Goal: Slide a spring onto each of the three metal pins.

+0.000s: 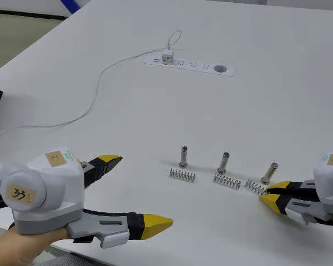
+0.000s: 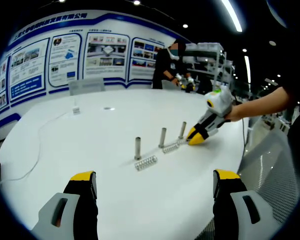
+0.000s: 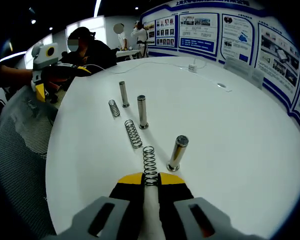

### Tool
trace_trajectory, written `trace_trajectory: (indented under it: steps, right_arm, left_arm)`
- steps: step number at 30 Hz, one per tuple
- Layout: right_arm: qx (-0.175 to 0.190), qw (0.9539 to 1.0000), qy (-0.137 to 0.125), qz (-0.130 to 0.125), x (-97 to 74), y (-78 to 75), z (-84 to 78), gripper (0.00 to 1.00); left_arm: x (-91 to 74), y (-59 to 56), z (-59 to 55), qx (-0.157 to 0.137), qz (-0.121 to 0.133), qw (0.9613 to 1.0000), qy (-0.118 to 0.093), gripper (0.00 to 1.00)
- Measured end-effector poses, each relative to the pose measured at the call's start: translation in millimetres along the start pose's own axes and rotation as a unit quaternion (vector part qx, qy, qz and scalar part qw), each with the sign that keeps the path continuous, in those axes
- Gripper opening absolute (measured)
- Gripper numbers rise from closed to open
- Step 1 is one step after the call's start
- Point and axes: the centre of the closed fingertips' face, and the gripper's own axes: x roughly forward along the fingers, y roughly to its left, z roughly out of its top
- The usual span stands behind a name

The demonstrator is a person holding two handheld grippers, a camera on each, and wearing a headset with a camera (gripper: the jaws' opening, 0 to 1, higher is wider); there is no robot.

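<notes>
Three metal pins stand upright in a row on the white table: the left pin (image 1: 183, 157), the middle pin (image 1: 223, 163) and the right pin (image 1: 270, 173). A spring lies flat in front of each: the left spring (image 1: 182, 175), the middle spring (image 1: 227, 180) and the right spring (image 1: 255, 187). My right gripper (image 1: 270, 195) lies low on the table, shut on the near end of the right spring (image 3: 149, 165), beside the right pin (image 3: 177, 152). My left gripper (image 1: 134, 191) hovers wide open at the lower left, well short of the left pin (image 2: 138, 148), with nothing between its fingers (image 2: 82, 197).
A white power strip (image 1: 190, 64) with a plug and a trailing cable (image 1: 94, 94) lies at the far middle of the table. The table's near edge (image 1: 211, 257) runs just below the grippers. People stand at a bench (image 2: 177, 60) beyond the table.
</notes>
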Motion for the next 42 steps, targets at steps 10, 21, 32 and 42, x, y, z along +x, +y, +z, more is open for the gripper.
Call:
trace_trajectory:
  steps: [10,21,32,42]
  right_arm:
    - [-0.006,0.9999,0.009,0.011,-4.7,-2.1,-5.9,0.1]
    - [-0.059,0.998,0.006,0.021,-27.1,7.8,11.7,0.1]
    - [-0.082,0.9957,-0.012,0.042,-46.4,24.2,39.8,0.1]
    - [-0.127,0.9901,-0.022,0.056,-54.1,40.8,64.9,0.1]
  left_arm:
    - [1.5,-0.1,-1.9,0.009,-0.004,0.9999,0.004,0.98]
    - [4.0,-3.6,-3.1,0.022,-0.01,0.9996,0.013,0.97]
    - [9.9,-10.9,27.5,0.027,-0.02,0.9993,-0.017,0.95]
    - [28.2,-26.6,55.1,0.084,-0.057,0.9947,-0.015,0.89]
